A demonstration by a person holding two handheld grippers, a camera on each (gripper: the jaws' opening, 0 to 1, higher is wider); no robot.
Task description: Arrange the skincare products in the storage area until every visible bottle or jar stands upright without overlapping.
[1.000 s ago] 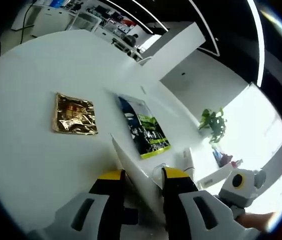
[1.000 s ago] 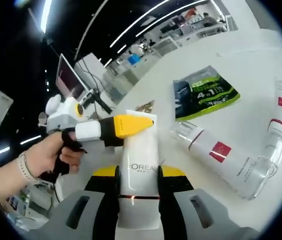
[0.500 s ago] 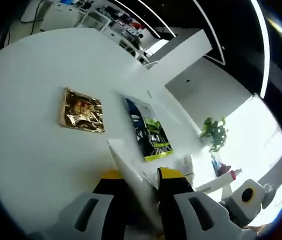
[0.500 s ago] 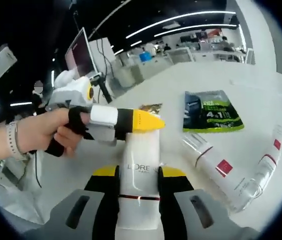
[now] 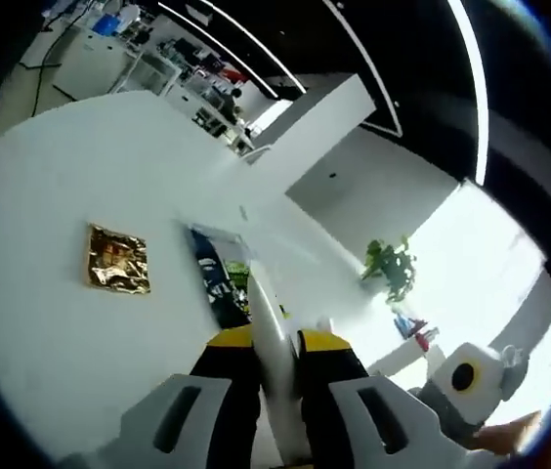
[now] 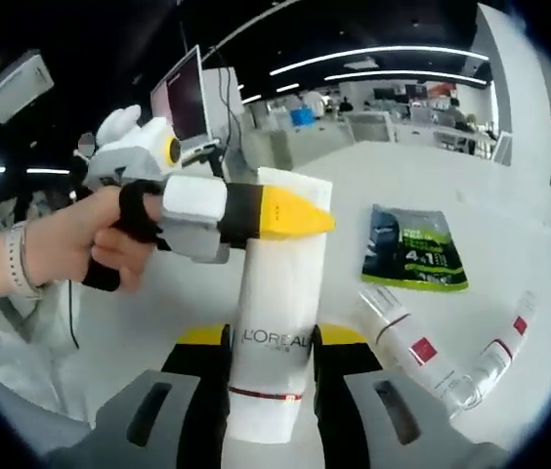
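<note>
Right gripper point(image 6: 268, 337) is clamping its fingers on the lower body of a white tube point(image 6: 277, 322) with dark lettering, holding it above the white tabletop point(image 6: 354, 176). Left gripper point(image 6: 295, 213), entering the right gripper view from the left in a person's hand point(image 6: 80, 239), is pinching the tube's flat upper end between its yellow-tipped fingers. In the left gripper view the same gripper point(image 5: 274, 344) is closing its fingers on the tube's thin edge point(image 5: 271, 332).

To the right of the tube, two clear bottles with red labels are lying on their sides: one nearer point(image 6: 407, 347), one farther right point(image 6: 498, 347), their lower ends close together. Beyond them a dark and green sachet point(image 6: 412, 249) is lying flat. A gold foil sachet point(image 5: 116, 259) is lying to its left in the left gripper view.
</note>
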